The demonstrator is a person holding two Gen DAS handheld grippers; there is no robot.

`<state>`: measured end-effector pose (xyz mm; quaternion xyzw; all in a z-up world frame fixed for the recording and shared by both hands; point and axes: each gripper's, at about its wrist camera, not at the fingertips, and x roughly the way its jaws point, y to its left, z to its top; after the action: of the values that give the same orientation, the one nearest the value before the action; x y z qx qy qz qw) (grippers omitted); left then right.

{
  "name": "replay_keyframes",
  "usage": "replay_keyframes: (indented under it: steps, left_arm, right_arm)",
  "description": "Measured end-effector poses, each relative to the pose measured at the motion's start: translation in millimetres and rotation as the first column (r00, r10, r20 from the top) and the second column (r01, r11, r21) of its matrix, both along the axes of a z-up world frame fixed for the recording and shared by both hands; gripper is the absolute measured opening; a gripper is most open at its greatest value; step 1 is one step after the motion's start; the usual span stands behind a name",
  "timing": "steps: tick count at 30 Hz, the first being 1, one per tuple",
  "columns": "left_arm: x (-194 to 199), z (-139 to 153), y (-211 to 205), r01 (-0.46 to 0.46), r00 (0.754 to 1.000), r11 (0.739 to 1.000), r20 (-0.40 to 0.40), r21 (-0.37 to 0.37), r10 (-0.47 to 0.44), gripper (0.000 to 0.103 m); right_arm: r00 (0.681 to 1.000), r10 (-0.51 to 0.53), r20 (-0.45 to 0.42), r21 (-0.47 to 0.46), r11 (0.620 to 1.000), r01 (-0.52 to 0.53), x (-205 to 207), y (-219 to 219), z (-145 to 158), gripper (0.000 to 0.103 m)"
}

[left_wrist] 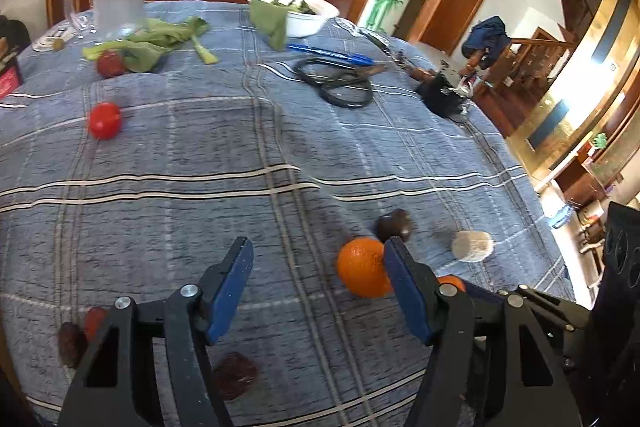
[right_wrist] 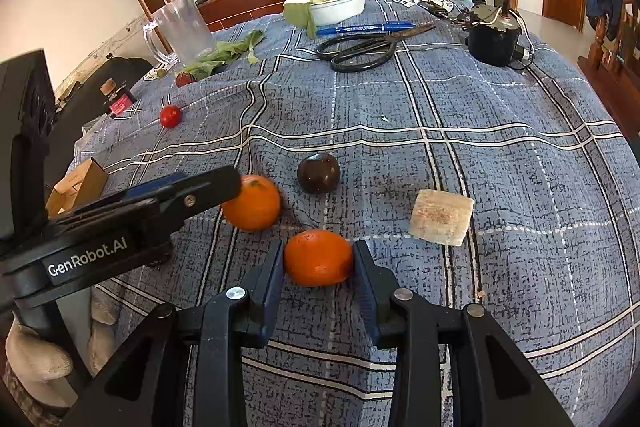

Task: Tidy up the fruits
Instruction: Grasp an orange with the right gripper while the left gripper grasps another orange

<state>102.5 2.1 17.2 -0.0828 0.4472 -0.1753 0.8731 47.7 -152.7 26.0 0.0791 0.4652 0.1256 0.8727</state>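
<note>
Fruits scattered on the plaid-covered counter [right_wrist: 500, 155]; going left to right in the right wrist view: small red tomato [right_wrist: 170, 116] at mid left, well apart from the rest, another reddish fruit [right_wrist: 185, 79] above it by the greens. Left tongs [right_wrist: 224, 183] come in from the left edge, tip just beside the first orange [right_wrist: 252, 203]; in the left wrist view these tongs [left_wrist: 318, 259] stand wide, nothing between them, that orange [left_wrist: 362, 267] sitting against the right finger's outer side. Dark round fruit [right_wrist: 319, 173] near centre, apart from both oranges. Second orange [right_wrist: 319, 258] at lower centre, right tongs [right_wrist: 318, 261] narrowed onto it, pads pressing both flanks, fruit resting on the cloth. Pale block [right_wrist: 441, 217] to the right, not fruit by the look. Handling guess: oranges light, firm with slight give, dimpled peel grips well; take across the widest middle, moderate squeeze. Tomato smooth, softer, may roll or bruise. Cloth wrinkles could let round fruit roll.
</note>
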Motion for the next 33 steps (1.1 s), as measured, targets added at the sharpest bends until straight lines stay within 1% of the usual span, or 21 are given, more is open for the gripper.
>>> replay_keyframes:
  steps: [2,5,7,8,10,12,17,20,24,27,31,33]
  left_arm:
    - [2,0,-3,0.010,1.000,1.000,-0.008,-0.025,-0.010,0.066]
    - [5,-3,-10,0.028,0.999,0.999,-0.024,-0.019,-0.028,0.064]
    - [5,-8,-15,0.046,0.998,0.999,-0.038,-0.005,-0.046,0.056]
    - [3,-8,-17,0.051,0.998,0.999,-0.026,0.011,-0.050,0.055]
    - [1,-9,-22,0.058,0.998,0.997,-0.012,0.044,-0.057,0.044]
    - [0,-11,-23,0.065,0.998,0.996,-0.008,0.059,-0.064,0.033]
    - [-5,-9,-23,0.051,0.999,0.995,-0.001,0.088,-0.051,0.032]
    - [-14,0,-16,0.039,0.999,0.995,0.007,0.090,-0.040,0.032]
    - [-39,21,5,0.011,0.999,0.997,0.039,0.079,-0.014,0.032]
    - [-67,42,32,-0.039,0.995,0.994,0.090,0.099,0.030,0.032]
    - [-109,68,85,-0.151,0.979,0.983,0.151,0.101,0.135,0.032]
    - [-132,78,118,-0.227,0.963,0.969,0.174,0.097,0.208,0.032]
  right_arm:
    - [1.000,0.002,-0.005,0.001,1.000,-0.002,-1,-1,0,0.036]
    - [1.000,0.008,-0.015,-0.008,1.000,-0.008,-4,1,0,0.036]
    - [1.000,0.014,-0.022,-0.020,1.000,-0.014,-6,2,0,0.036]
    - [1.000,0.015,-0.025,-0.022,1.000,-0.016,-6,2,0,0.036]
    - [0.999,0.017,-0.028,-0.024,1.000,-0.018,-7,1,0,0.036]
    - [0.999,0.019,-0.026,-0.030,0.999,-0.019,-8,2,1,0.036]
    - [1.000,0.022,-0.022,-0.038,0.999,-0.023,-7,3,0,0.036]
    - [1.000,0.019,-0.021,-0.028,0.999,-0.019,-7,2,1,0.036]
    - [1.000,0.026,-0.003,-0.007,1.000,-0.026,-8,2,2,0.036]
    - [0.999,0.042,0.026,0.017,0.999,-0.042,-12,5,7,0.036]
    - [0.995,0.063,0.072,0.015,0.998,-0.064,-17,13,12,0.036]
    - [0.993,0.079,0.091,0.008,0.997,-0.080,-20,20,14,0.036]
